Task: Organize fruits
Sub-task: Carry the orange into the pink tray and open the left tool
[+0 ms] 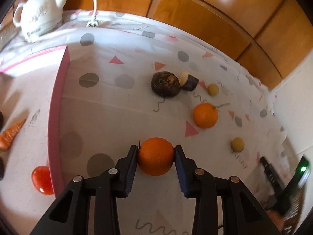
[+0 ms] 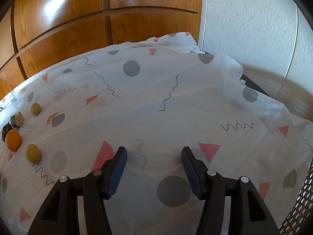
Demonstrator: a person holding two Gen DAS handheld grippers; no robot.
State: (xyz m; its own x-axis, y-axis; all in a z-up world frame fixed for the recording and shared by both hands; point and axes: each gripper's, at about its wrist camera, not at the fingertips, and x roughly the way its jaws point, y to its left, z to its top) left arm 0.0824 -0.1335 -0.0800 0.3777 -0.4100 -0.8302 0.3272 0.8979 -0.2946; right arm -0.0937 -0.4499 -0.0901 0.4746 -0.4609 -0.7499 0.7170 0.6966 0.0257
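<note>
My left gripper (image 1: pixel 156 150) is shut on an orange (image 1: pixel 156 156), held above the patterned tablecloth just right of a pink-rimmed tray (image 1: pixel 57 105). In the tray lie a red tomato (image 1: pixel 42 180) and a carrot (image 1: pixel 10 135). On the cloth beyond are a second orange (image 1: pixel 205 115), a dark round fruit (image 1: pixel 165 84), a dark cut piece (image 1: pixel 189 81) and two small yellowish fruits (image 1: pixel 213 89) (image 1: pixel 237 144). My right gripper (image 2: pixel 154 152) is open and empty over bare cloth; the second orange (image 2: pixel 13 140) and yellowish fruits (image 2: pixel 33 153) (image 2: pixel 35 108) lie far to its left.
A white teapot (image 1: pixel 41 13) with a cord stands at the back left. Wooden cabinet doors (image 2: pixel 78 29) line the back. A dark device with a green light (image 1: pixel 297 178) sits at the right. The table edge and a wall (image 2: pixel 254 29) are at the right.
</note>
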